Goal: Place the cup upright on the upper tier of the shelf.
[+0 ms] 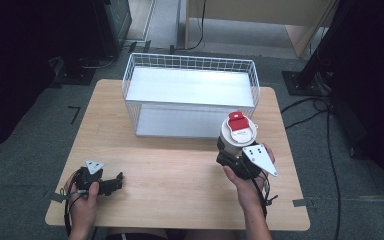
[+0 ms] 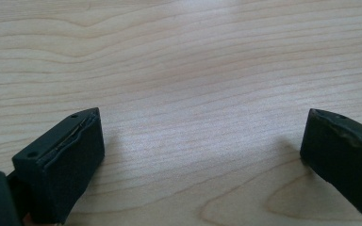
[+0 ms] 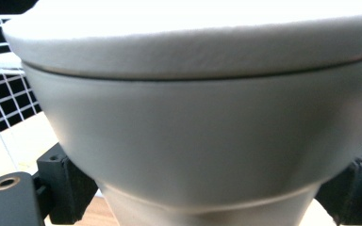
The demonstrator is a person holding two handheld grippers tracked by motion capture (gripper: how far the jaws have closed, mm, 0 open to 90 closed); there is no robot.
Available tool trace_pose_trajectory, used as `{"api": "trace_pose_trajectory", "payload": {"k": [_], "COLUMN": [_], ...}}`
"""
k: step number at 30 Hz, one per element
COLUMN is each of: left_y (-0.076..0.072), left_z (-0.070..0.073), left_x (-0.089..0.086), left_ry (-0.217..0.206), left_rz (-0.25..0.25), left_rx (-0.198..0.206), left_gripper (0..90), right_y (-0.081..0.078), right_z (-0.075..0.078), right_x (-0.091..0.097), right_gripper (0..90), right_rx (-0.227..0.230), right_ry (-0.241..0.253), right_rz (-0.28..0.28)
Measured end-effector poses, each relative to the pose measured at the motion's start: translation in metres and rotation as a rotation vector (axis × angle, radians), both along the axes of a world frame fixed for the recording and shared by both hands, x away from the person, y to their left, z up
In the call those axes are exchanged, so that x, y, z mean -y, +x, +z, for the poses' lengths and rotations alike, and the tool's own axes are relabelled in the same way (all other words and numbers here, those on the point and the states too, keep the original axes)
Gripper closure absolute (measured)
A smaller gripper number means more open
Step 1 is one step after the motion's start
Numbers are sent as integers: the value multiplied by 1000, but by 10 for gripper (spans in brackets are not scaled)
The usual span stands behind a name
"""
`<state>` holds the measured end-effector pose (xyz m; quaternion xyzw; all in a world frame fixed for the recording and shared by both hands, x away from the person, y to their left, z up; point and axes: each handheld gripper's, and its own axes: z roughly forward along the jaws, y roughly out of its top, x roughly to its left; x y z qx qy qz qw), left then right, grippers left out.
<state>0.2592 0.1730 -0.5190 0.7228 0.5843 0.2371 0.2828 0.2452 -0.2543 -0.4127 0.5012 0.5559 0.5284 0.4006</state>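
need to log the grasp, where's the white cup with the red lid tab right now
In the high view the white cup sits at the table's right side, clamped in the right gripper, just in front of the wire basket's right corner.

The counter [image 1: 180, 170] is a light wood-grain board with rounded corners, and it lies under both tools. A white wire basket [image 1: 190, 95] stands on it, ahead of the right tool and well apart from the left tool; its rim is a wire grid and its floor is a flat white panel. Grey carpeted floor [image 1: 340, 185] surrounds the counter. Black cables [image 1: 325, 120] run across the floor to the right of the right tool.
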Motion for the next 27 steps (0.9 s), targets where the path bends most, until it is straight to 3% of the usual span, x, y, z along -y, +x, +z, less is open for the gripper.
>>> {"api": "trace_pose_trajectory", "payload": {"k": [19,27], "left_y": [0,0], "left_z": [0,0], "left_x": [0,0], "left_ry": [4,2], "left_rz": [-1,2], "left_rx": [-5,-2], "left_gripper": [6,6], "right_y": [21,34], "right_z": [36,55], "right_x": [-29,-36], "right_gripper": [94,94], "right_rx": [43,65], "right_ry": [0,27], "right_rz": [74,94]}}
